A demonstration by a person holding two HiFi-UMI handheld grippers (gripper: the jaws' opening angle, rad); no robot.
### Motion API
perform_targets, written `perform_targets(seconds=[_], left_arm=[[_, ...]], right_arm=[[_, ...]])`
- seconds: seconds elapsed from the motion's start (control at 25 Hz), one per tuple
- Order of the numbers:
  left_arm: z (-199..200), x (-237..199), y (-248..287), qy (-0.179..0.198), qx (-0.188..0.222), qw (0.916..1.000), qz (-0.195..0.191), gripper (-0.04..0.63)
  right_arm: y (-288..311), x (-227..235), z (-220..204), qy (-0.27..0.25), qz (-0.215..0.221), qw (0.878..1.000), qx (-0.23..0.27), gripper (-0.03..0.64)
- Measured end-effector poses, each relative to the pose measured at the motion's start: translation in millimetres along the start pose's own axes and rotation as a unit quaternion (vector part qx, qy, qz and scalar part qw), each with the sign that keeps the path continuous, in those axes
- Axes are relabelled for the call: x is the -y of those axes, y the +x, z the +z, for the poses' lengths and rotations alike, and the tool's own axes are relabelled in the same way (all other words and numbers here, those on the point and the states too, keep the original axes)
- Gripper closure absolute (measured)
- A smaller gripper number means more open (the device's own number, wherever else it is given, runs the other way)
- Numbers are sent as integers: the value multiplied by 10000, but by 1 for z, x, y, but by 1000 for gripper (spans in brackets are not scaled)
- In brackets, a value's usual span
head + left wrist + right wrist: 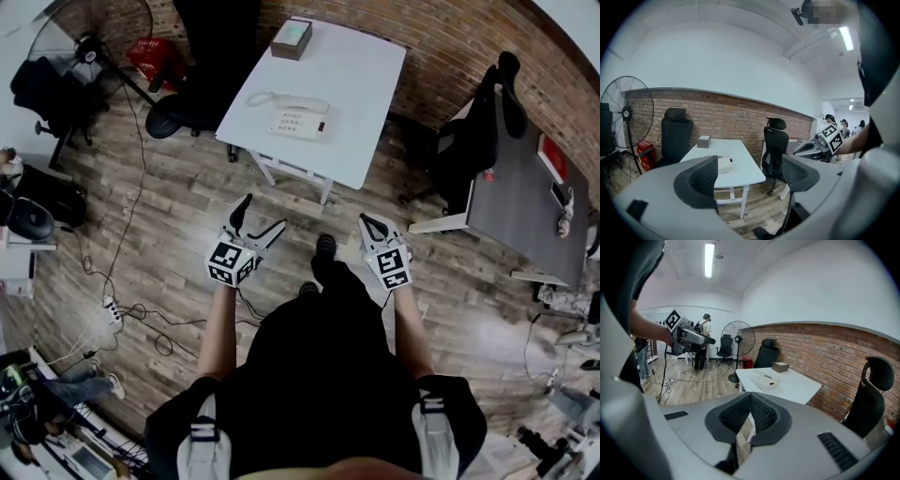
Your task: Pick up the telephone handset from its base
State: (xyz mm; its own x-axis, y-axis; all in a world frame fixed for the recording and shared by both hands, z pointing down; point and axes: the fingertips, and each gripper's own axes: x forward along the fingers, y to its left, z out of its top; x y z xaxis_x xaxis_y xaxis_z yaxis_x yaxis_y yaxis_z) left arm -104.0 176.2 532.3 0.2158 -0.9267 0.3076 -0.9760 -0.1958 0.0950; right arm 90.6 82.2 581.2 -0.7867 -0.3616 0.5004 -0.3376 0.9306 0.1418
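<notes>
A white telephone lies on the white table ahead of me, its handset resting along the far side of the base. Both grippers hang over the wooden floor, well short of the table. My left gripper is open, nothing between its jaws; its own view shows the telephone far off past the left pad. My right gripper is shut and empty, and its pads meet in the right gripper view, with the telephone small beyond them.
A brown box sits at the table's far end. Black office chairs flank the table, and a grey desk stands at the right. A fan is at the far left. Cables and a power strip lie on the floor.
</notes>
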Motion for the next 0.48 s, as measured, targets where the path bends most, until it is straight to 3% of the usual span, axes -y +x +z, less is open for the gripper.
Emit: perform_targets(seconds=[0.48], left_arm=[[39, -24, 56, 157, -141, 9997, 128, 175]], right_arm=[[31, 77, 14, 94, -23, 9999, 69, 618]])
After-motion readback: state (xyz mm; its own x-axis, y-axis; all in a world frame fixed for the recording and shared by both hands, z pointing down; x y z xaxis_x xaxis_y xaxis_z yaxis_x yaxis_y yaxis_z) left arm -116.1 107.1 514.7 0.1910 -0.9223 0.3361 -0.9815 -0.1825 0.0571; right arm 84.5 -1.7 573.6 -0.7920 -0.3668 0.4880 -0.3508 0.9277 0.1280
